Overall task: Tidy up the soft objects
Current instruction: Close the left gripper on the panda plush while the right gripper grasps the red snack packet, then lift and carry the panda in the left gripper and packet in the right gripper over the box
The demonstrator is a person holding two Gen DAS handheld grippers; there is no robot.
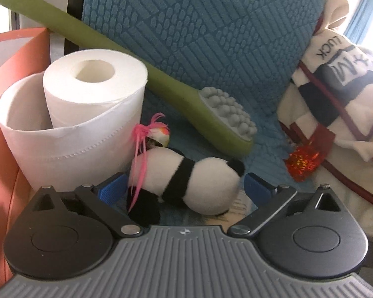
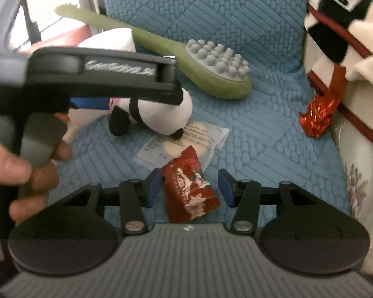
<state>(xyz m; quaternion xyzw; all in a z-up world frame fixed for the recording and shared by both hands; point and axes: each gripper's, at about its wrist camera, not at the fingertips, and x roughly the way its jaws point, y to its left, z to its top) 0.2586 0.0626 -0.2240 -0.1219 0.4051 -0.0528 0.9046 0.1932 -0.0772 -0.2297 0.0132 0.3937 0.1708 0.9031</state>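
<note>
Spread left tongs (image 1: 184,186) flank panda plush (image 1: 199,181); right tongs (image 2: 189,188) released around red packet (image 2: 189,188); "LUCK" blanket (image 1: 335,79).

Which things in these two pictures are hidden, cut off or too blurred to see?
- Panda toy: in the right wrist view the left tool covers its upper body.
- Paper slip: print too small; the red packet overlaps it.
- Orange box: cut off by the left edge, left wrist view.
</note>
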